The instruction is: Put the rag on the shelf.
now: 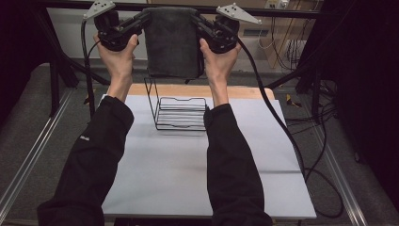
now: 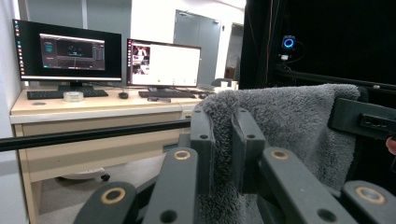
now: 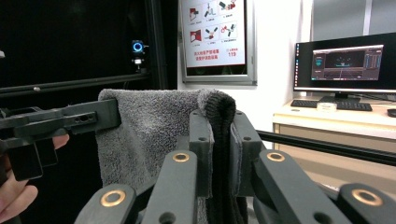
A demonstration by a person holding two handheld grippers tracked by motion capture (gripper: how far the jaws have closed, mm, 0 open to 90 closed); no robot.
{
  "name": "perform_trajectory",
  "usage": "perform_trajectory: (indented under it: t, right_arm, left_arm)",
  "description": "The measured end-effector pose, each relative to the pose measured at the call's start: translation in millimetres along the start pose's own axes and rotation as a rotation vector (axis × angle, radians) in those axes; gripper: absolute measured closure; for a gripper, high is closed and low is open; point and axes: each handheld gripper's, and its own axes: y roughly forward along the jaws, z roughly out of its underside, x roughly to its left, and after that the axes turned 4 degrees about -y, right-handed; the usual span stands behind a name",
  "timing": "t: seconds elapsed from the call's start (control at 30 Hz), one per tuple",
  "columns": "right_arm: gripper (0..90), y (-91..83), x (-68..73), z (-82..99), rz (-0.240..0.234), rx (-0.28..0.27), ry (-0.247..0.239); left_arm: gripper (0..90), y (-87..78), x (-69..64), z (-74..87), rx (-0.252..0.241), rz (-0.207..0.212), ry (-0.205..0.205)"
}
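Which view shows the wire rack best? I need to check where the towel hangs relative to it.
The high view: the black wire rack stands whole on the table, below the grey towel held up between the left gripper and right gripper. The two gripper views show the gripped towel edge and the room, not the rack.

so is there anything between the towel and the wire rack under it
Nothing visible. The grey towel hangs from both grippers, left gripper and right gripper, each shut on an upper corner. Its lower edge hangs above the wire rack, with just open space between.
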Motion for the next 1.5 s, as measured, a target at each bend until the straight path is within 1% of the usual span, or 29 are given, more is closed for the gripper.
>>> perform_trajectory:
  t: [0.13, 0.2, 0.33, 0.4, 0.47, 0.53, 0.63, 0.8, 0.97, 1.07, 1.23, 1.3, 1.4, 1.43, 1.47, 1.5]
  right_arm:
    - [82.5, -1.1, 1.0, 3.2, -0.003, 0.018, -0.008]
    - [82.5, -1.1, 1.9, 5.6, 0.001, 0.028, -0.018]
    - [82.5, -3.3, -0.1, 12.2, -0.002, 0.033, 0.002]
    - [82.5, -4.9, 0.1, 16.1, -0.003, 0.041, 0.002]
    - [82.5, -6.7, 0.0, 20.2, -0.007, 0.043, 0.003]
    - [82.5, -8.6, 0.3, 24.3, -0.009, 0.048, 0.009]
    - [82.5, -10.9, 0.6, 29.2, -0.014, 0.057, 0.007]
    - [82.5, -14.3, 3.2, 35.9, -0.023, 0.066, 0.004]
    - [82.4, -16.3, 4.3, 42.7, -0.027, 0.079, 0.004]
    - [82.5, -18.5, 4.0, 46.2, -0.031, 0.086, 0.0]
    - [82.4, -22.8, 4.1, 52.2, -0.036, 0.094, 0.001]
    - [82.4, -23.8, 4.6, 55.0, -0.039, 0.1, 0.001]
    - [82.4, -25.2, 4.5, 58.5, -0.042, 0.108, 0.002]
    - [82.4, -26.0, 4.5, 59.3, -0.047, 0.107, 0.005]
    - [82.4, -27.0, 4.7, 59.9, -0.048, 0.11, 0.006]
    - [82.3, -27.7, 5.0, 60.6, -0.05, 0.11, 0.004]
  left_arm:
    - [80.5, -0.6, 2.7, 7.6, 0.012, 0.002, -0.009]
    - [80.5, -1.0, 3.7, 11.2, 0.018, 0.011, -0.023]
    - [80.5, -3.1, 3.1, 15.7, 0.03, 0.016, -0.004]
    - [80.5, -4.4, 2.9, 18.7, 0.038, 0.018, 0.002]
    - [80.5, -5.7, 3.1, 22.9, 0.047, 0.025, -0.004]
    - [80.5, -7.2, 2.7, 27.3, 0.056, 0.025, 0.001]
    - [80.5, -10.1, 3.0, 32.9, 0.059, 0.033, -0.003]
    - [80.5, -15.0, 2.6, 38.4, 0.069, 0.035, 0.004]
    - [80.5, -17.3, 3.4, 45.6, 0.092, 0.038, 0.007]
    - [80.4, -18.6, 2.8, 49.2, 0.095, 0.048, 0.008]
    - [80.5, -21.0, 1.7, 55.6, 0.109, 0.051, 0.023]
    - [80.5, -21.9, 1.8, 58.0, 0.116, 0.052, 0.02]
    - [80.5, -24.8, 0.7, 60.5, 0.118, 0.056, 0.03]
    - [80.5, -25.3, -0.1, 61.4, 0.115, 0.059, 0.025]
    - [80.5, -26.3, 0.0, 62.1, 0.12, 0.06, 0.033]
    - [80.5, -26.8, -0.3, 63.1, 0.119, 0.06, 0.03]
